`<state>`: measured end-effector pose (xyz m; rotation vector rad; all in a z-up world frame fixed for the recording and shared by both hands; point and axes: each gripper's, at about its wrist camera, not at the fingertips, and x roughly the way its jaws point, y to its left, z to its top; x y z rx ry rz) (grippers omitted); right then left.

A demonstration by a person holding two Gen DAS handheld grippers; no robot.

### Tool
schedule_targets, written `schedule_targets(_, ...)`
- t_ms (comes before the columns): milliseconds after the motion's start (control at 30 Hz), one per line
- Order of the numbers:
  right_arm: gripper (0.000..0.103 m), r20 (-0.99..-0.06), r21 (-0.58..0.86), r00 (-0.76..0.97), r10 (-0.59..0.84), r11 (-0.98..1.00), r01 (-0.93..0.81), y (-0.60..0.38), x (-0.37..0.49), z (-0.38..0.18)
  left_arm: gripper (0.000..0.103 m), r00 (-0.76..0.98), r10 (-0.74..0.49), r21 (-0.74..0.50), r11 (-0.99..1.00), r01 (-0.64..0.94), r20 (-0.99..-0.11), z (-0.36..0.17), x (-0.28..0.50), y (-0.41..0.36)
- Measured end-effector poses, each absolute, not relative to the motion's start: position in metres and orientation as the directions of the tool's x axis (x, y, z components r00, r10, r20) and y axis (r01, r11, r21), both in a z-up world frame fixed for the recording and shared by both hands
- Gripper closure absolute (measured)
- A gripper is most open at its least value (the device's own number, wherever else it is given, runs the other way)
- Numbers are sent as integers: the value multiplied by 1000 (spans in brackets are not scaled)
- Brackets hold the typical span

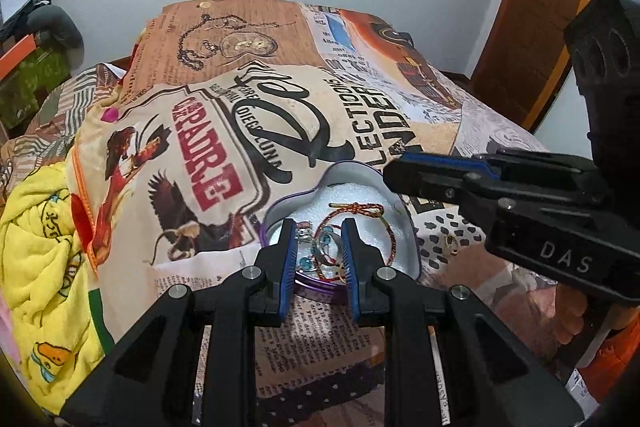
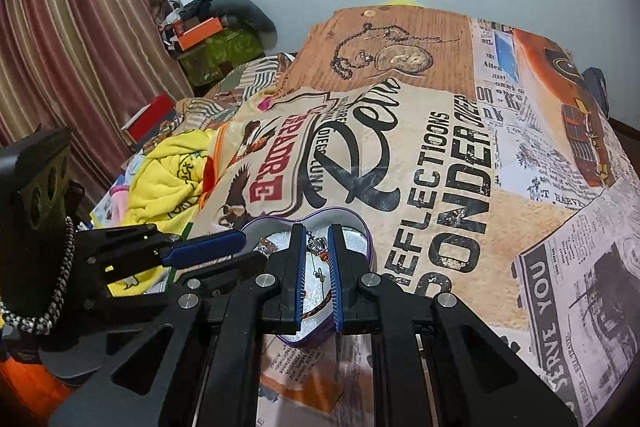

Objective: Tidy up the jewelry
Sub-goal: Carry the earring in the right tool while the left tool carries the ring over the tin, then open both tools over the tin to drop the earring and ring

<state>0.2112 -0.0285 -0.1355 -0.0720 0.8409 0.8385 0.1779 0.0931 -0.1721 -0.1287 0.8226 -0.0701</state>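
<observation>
The heart-shaped purple tin [image 1: 404, 227] of tangled bracelets on the printed bedspread [image 1: 280, 99] lies directly beneath the half-open, empty left gripper [image 1: 320, 227] — the right gripper [image 2: 317, 239], narrow and also empty, hovers equally near.

A printed bedspread [image 2: 440, 155] carries a heart-shaped tin [image 1: 404, 227], yellow towel [image 1: 40, 251], and possibly a ring [image 1: 451, 245].

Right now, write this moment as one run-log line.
left gripper: open over heart tin | right gripper: open over tin | ring: on blanket
</observation>
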Motion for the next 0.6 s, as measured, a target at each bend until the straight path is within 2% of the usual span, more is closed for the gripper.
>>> schedule_targets(233, 93, -716, 256, 328, 616, 668, -699, -19, 210, -148, 81, 688, -78, -153, 987, -49, -721, -169, 172, 113)
schedule_targets(367, 93, -732, 234, 320, 601, 664, -710, -13, 205, -151, 70, 694, -40, -130, 988, -78, -719, -166, 166, 121)
schedule_targets(467, 93, -744, 217, 320, 587, 665, -715, -11, 203, -152, 68, 693, -32, -130, 987, -89, -720, -166, 163, 125)
schedule_targets(600, 72, -750, 194, 333, 571, 671, -715, -11, 201, -151, 64, 685, -16, -121, 987, -105, -729, -169, 157, 128)
